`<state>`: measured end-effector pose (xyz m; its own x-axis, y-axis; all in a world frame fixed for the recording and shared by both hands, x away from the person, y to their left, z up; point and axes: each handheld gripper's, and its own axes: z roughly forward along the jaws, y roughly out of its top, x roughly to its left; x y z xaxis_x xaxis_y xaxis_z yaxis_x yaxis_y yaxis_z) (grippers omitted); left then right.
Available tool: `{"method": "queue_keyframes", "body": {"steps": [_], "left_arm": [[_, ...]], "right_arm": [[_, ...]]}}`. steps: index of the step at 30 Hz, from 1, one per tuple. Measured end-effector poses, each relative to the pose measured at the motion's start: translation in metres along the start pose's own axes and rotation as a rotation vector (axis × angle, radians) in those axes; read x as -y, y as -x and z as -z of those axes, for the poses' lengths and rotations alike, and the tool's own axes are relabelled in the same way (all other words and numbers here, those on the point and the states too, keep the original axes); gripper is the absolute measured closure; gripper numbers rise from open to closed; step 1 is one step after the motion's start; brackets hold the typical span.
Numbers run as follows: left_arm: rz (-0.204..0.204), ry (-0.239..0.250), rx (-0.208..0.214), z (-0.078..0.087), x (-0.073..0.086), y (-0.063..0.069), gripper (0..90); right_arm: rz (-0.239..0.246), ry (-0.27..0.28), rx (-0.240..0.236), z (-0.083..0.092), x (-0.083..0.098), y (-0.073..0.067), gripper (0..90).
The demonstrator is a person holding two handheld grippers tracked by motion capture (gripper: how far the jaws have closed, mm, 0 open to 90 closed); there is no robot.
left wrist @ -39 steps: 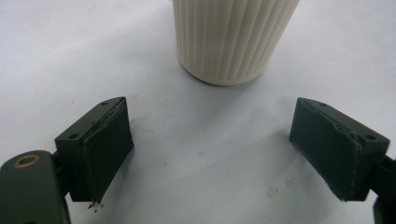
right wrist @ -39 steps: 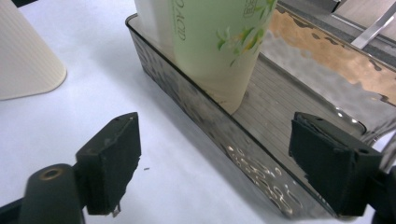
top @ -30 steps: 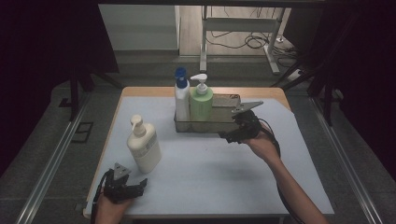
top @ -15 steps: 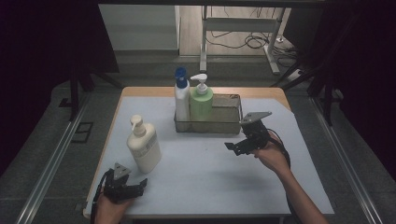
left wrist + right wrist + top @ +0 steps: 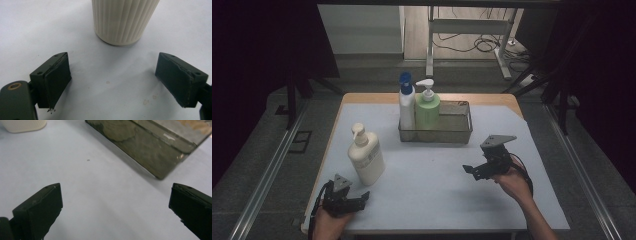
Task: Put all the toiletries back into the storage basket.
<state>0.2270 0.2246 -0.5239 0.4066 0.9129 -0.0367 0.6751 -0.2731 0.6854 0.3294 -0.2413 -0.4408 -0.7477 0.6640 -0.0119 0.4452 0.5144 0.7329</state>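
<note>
White table (image 5: 427, 175), right tongs (image 5: 473, 171) wide apart, empty, left tongs (image 5: 362, 199) apart, empty.

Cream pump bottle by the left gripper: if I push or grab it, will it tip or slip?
The cream pump bottle stands tall on a narrow base, so a high push would probably tip it. Its ribbed wall should give the pads some grip. It looks like plastic, likely squeezable; how full it is cannot be told.

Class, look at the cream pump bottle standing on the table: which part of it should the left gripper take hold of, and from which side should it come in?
Probably the ribbed body of the cream pump bottle, low down, approached level from the near side where the left gripper sits open. The bottle stands upright, its body looks narrower than the open jaws in the left gripper view, and the pump head on top is thin and awkward.
</note>
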Motion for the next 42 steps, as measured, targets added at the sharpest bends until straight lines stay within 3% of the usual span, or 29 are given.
{"method": "queue_keyframes", "body": {"steps": [10,25,35,42], "left_arm": [[0.002,0.003,0.009,0.002,0.000,-0.004,17.9],[0.021,0.027,-0.011,0.013,-0.003,-0.016,24.5],[0.040,0.055,-0.031,0.017,-0.009,-0.028,31.7],[0.013,0.063,-0.042,0.015,-0.022,-0.035,41.7]], "right_arm": [[-0.031,-0.004,0.026,-0.001,0.034,-0.004,0.0],[-0.072,-0.060,0.055,-0.024,0.075,-0.001,0.0],[-0.073,-0.063,0.060,-0.031,0.083,0.000,0.0],[-0.074,-0.062,0.060,-0.031,0.084,0.000,0.0]]}}
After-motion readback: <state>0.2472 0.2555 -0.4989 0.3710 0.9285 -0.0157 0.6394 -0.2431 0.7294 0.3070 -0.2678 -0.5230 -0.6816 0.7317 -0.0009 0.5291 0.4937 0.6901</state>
